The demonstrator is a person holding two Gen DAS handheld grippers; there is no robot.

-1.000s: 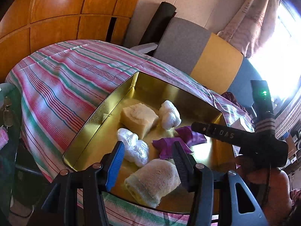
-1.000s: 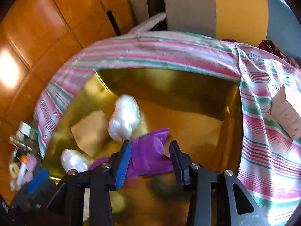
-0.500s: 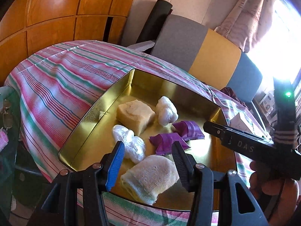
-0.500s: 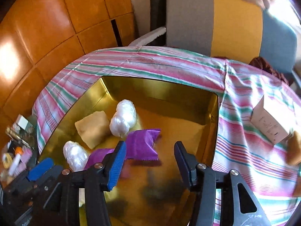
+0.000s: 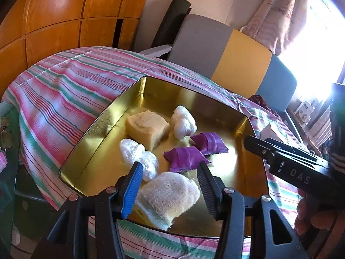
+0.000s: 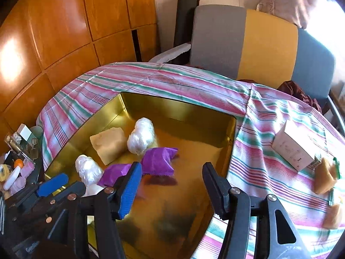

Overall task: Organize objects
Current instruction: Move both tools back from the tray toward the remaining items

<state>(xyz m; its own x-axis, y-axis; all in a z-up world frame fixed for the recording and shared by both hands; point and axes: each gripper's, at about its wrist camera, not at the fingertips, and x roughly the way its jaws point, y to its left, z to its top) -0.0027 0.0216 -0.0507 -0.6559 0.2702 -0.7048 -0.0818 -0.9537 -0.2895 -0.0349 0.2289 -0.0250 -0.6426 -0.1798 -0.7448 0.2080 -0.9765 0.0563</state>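
A gold tin tray (image 5: 92, 133) (image 6: 217, 112) lies on the striped tablecloth. In it are a tan block (image 5: 147, 125) (image 6: 108, 144), two white plastic bundles (image 5: 184, 124) (image 5: 139, 156), two purple packets (image 5: 208, 142) (image 5: 185, 158) and a beige knitted cloth (image 5: 170, 194). My left gripper (image 5: 170, 190) is open, its jaws either side of the knitted cloth. My right gripper (image 6: 172, 185) is open and empty above the tray's bare right half; a purple packet (image 6: 159, 161) lies just beyond its left finger.
A white box (image 6: 293, 149) and tan sponges (image 6: 325, 177) lie on the cloth right of the tray. A striped chair back (image 6: 265, 41) stands behind the table. Small items (image 6: 15, 172) crowd a side table at the left.
My right gripper has let go of the purple packet, which now lies in the tray, and has pulled back and up. My left gripper has hardly moved.
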